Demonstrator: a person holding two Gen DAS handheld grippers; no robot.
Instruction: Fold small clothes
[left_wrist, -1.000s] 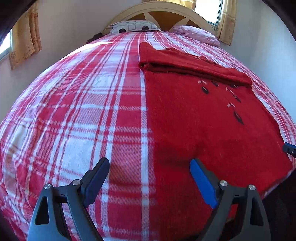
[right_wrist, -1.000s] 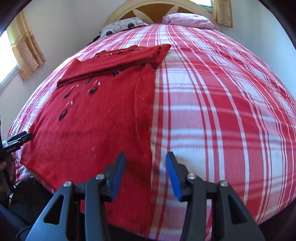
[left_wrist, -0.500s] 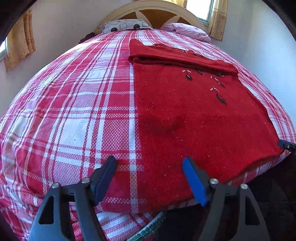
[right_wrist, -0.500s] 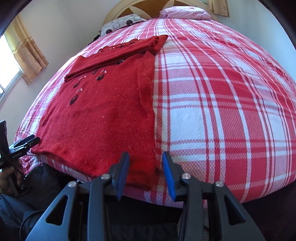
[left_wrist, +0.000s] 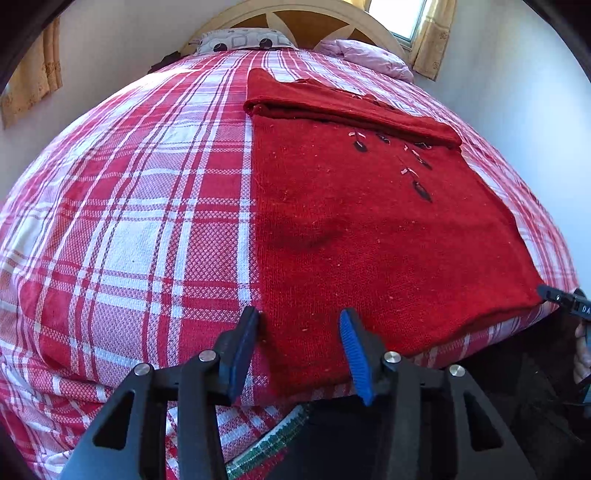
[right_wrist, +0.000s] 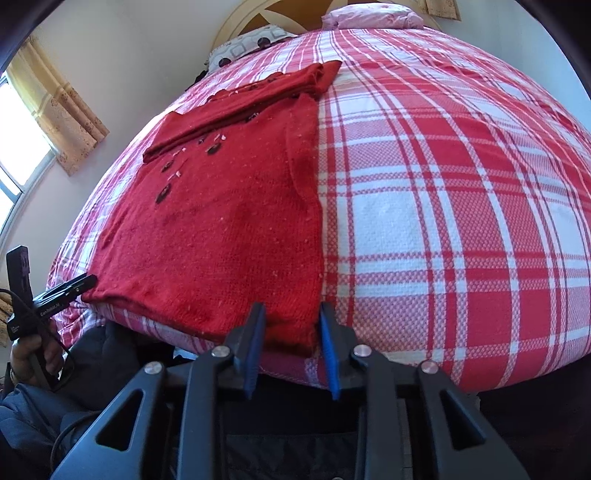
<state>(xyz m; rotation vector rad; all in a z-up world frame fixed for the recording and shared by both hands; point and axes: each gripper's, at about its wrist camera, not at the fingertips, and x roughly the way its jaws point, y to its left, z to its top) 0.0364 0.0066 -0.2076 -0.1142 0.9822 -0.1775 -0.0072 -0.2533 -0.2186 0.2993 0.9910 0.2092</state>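
Observation:
A red knitted sweater (left_wrist: 369, 221) with small dark and white motifs lies flat on the plaid bed, its sleeves folded across the top. It also shows in the right wrist view (right_wrist: 229, 229). My left gripper (left_wrist: 299, 332) is open, its fingers straddling the sweater's near left hem corner at the bed's front edge. My right gripper (right_wrist: 291, 332) is open but narrow, its fingers on either side of the near right hem corner. Each gripper's tip shows at the edge of the other's view.
The red and white plaid bedspread (left_wrist: 129, 221) covers the whole bed. Pillows (left_wrist: 240, 40) and a wooden headboard (left_wrist: 295, 22) stand at the far end. Curtained windows (right_wrist: 55, 103) flank the bed. The bed's front edge drops off just below both grippers.
Both grippers have drawn back and down to the bed's front edge, onto the sweater's hem corners. The right gripper's fingers have narrowed around the right corner.

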